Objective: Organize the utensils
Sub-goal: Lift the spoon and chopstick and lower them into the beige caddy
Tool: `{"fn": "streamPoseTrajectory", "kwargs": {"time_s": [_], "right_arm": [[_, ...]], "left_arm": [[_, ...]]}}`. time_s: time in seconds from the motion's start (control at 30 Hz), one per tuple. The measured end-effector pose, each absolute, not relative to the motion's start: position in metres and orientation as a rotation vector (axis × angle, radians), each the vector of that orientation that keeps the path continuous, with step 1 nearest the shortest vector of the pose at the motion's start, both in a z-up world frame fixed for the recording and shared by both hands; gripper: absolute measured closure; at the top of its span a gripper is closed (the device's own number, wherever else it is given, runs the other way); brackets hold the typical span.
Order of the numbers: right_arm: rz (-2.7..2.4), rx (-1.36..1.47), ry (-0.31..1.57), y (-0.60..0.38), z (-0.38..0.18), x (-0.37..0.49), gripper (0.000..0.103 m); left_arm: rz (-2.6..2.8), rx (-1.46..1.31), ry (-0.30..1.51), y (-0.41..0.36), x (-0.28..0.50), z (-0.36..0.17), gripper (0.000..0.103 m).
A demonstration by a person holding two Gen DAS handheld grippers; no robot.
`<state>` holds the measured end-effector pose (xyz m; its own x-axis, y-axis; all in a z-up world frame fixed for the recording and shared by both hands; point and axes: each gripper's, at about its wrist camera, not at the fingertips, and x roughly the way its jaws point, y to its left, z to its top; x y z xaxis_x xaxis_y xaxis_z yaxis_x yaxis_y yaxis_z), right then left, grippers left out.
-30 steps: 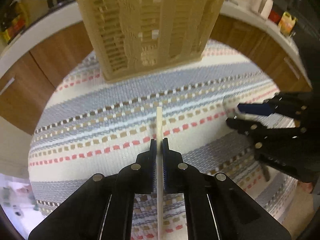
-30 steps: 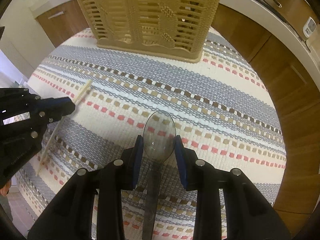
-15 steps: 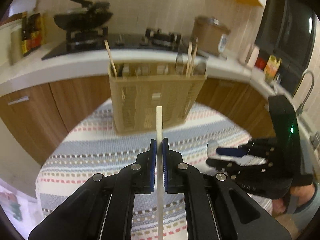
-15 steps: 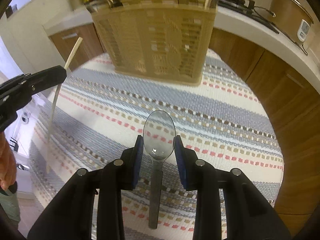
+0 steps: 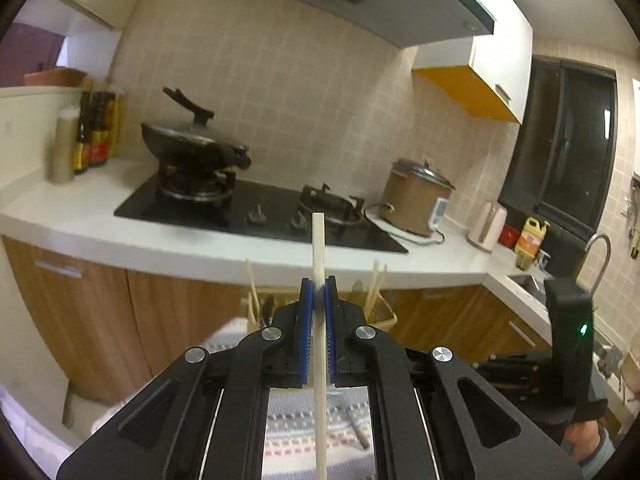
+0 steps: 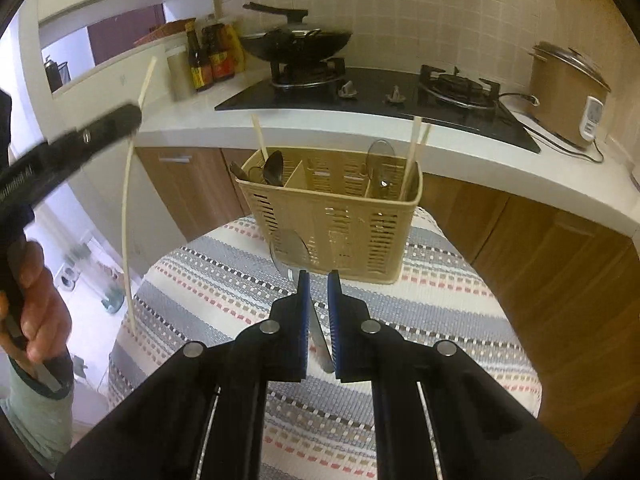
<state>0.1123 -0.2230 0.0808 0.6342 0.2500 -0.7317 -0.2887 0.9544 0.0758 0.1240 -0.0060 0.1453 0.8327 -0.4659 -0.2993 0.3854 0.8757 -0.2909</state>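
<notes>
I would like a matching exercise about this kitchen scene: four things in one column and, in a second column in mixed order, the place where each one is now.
Things
1. chopstick
2. clear spoon
3. wok
4. rice cooker

Places
A. on the stove burner
B. clamped in the left gripper
C. on the counter, to the right of the stove
D. between the fingers of the right gripper, in front of the beige utensil basket

Pairs: 1-B, 2-D, 3-A, 4-C
</notes>
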Motion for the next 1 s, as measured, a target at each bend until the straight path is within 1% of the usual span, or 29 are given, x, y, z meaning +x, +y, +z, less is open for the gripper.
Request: {"fn": "streamPoseTrajectory", "kwargs": {"time_s": [0.07,0.13,0.2,0.3,0.4,0.57,0.77,0.8,0.83,0.87,0.9,1.0], "right_arm": [[0.315,-0.058,0.867,-0.222,0.069,0.117,0.094],[0.338,-0.051,0.933,-0.219,0.048,0.124,0.08],[0.354,-0.042,0.968,-0.213,0.03,0.13,0.047],[0.396,-0.058,1.021,-0.191,0.003,0.143,0.047],[0.417,-0.12,1.028,-0.161,-0.017,0.157,0.047],[0.431,-0.194,1.039,-0.127,-0.039,0.183,0.047],[0.415,-0.22,1.065,-0.114,-0.057,0.204,0.047],[0.413,-0.228,1.07,-0.112,-0.06,0.205,0.05],[0.402,-0.257,1.08,-0.109,-0.064,0.206,0.055],[0.399,-0.278,1.089,-0.106,-0.068,0.206,0.065],[0.402,-0.303,1.072,-0.103,-0.067,0.203,0.071],[0.412,-0.318,1.069,-0.103,-0.063,0.196,0.075]], "left_arm": [[-0.461,-0.239,0.38,-0.001,0.127,0.143,0.099],[-0.452,-0.239,0.384,0.005,0.128,0.137,0.099],[-0.445,-0.251,0.397,0.013,0.131,0.13,0.099],[-0.455,-0.272,0.422,0.022,0.136,0.118,0.099],[-0.453,-0.248,0.434,0.025,0.136,0.109,0.099],[-0.447,-0.21,0.431,0.032,0.136,0.098,0.099],[-0.437,-0.221,0.438,0.046,0.144,0.089,0.099],[-0.435,-0.228,0.442,0.048,0.146,0.088,0.099],[-0.434,-0.236,0.446,0.05,0.148,0.086,0.099],[-0.435,-0.248,0.454,0.052,0.152,0.084,0.099],[-0.436,-0.252,0.458,0.053,0.153,0.082,0.099],[-0.43,-0.248,0.466,0.052,0.157,0.078,0.099]]}}
